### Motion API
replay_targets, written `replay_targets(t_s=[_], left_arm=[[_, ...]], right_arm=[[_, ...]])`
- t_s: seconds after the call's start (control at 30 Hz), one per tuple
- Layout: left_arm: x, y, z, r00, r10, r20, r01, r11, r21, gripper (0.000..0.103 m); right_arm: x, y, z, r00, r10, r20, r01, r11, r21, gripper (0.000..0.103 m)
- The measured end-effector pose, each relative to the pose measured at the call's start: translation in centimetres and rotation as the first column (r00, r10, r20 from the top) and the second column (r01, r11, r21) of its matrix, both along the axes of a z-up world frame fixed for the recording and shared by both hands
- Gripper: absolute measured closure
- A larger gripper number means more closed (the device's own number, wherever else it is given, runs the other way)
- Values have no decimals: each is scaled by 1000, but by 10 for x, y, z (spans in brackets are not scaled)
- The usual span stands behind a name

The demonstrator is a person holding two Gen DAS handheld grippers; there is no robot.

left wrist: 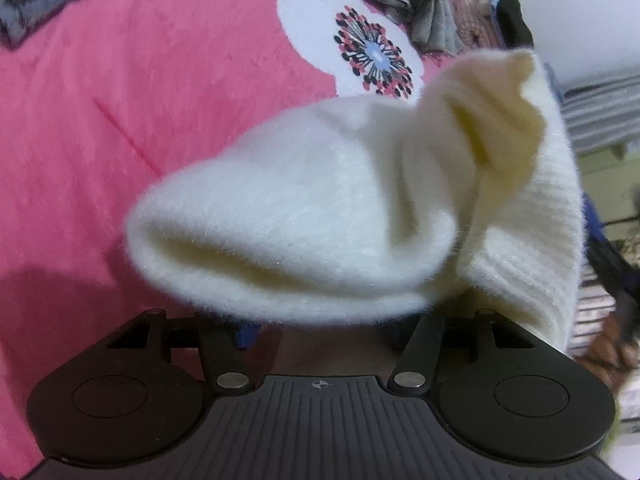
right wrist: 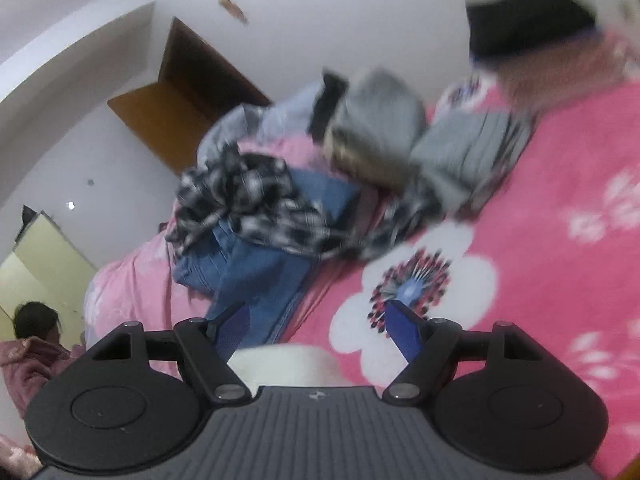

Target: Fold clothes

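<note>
Here, closest to the left wrist camera, the left gripper (left wrist: 320, 320) is mostly buried under a cream-white fuzzy knit garment (left wrist: 320, 208). The garment drapes over the front of the gripper, hiding the fingers, so whether the jaws are clamped on it cannot be told. It is soft and fluffy, bunched into a rounded fold on the left, with a ribbed band hanging down its right side and a hollow, pale yellow inside showing at the top right.

Under the garment lies a bed covered with a pink fleece blanket (left wrist: 140, 120), printed with large white flowers (left wrist: 344, 40) that have dotted red, black and blue centres.

In the right wrist view, which is blurred, the right gripper (right wrist: 320, 328) has its two blue-padded fingers (right wrist: 404, 332) spread wide apart with nothing between them. A patch of the same white garment shows just beneath them, at the gripper's base.

Farther along the bed, toward its far edge, sits a heap of clothes: blue jeans (right wrist: 248, 264), a black-and-white plaid shirt (right wrist: 248, 200), and grey folded pieces (right wrist: 460, 156).

Beyond are white walls, a brown wooden door (right wrist: 192, 96) and a pale yellow cabinet (right wrist: 44, 260). A person in a pink fuzzy top (right wrist: 32, 352) is at the lower left edge.
</note>
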State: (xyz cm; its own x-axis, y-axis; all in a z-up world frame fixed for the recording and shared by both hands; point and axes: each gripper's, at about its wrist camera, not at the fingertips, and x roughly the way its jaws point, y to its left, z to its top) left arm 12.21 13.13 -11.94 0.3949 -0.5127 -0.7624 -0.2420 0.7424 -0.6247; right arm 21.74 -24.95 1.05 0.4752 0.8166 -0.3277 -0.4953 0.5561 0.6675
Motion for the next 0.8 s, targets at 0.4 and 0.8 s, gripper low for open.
replay_targets(t_s=[0.4, 0.8], left_arm=[[-31, 3, 30, 998, -31, 53, 24, 991, 129, 45], [-63, 11, 57, 967, -89, 241, 39, 978, 204, 43]], right_arm=[[-98, 142, 34, 979, 200, 39, -157, 864, -478, 23], [-107, 154, 16, 994, 82, 78, -18, 799, -601, 92]])
